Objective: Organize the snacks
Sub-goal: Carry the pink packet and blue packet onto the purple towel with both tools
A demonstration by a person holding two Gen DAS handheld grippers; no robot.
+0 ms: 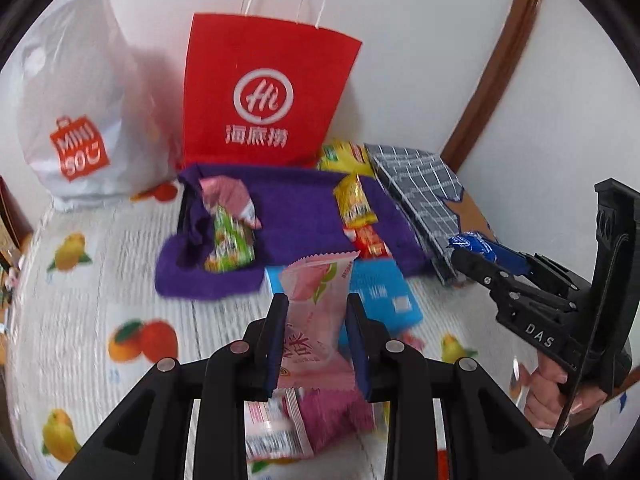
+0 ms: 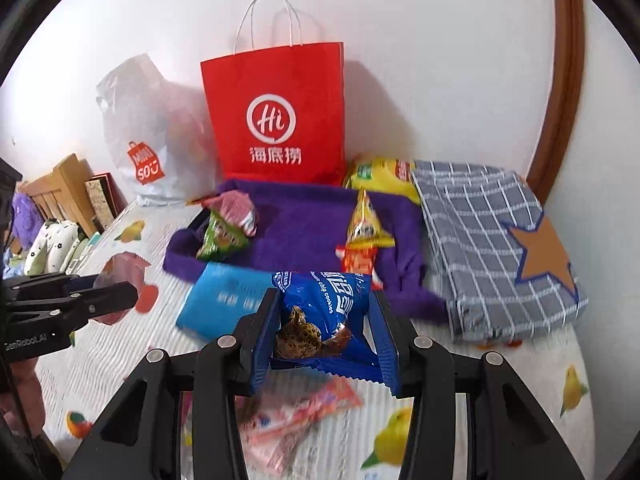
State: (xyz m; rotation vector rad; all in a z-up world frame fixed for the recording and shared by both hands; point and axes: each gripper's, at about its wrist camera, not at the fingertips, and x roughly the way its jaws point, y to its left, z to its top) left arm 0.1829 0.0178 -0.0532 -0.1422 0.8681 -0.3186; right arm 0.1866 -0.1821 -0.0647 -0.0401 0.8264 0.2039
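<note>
Above a fruit-print sheet (image 1: 80,300): left gripper (image 1: 317,334) clamped on a pink snack packet (image 1: 316,320), right gripper (image 2: 326,332) clamped on a blue cookie packet (image 2: 324,308) (chocolate chip), both short of a purple tray (image 2: 304,232) holding other snacks.

A paper bag (image 2: 276,112) stands behind the cloth-lined tray (image 2: 304,232), a plastic bag (image 2: 152,152) left, folded cloth (image 2: 492,248) right.

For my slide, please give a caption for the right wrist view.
Right tongs grip a blue cookie packet above the fruit-print cloth.
</note>
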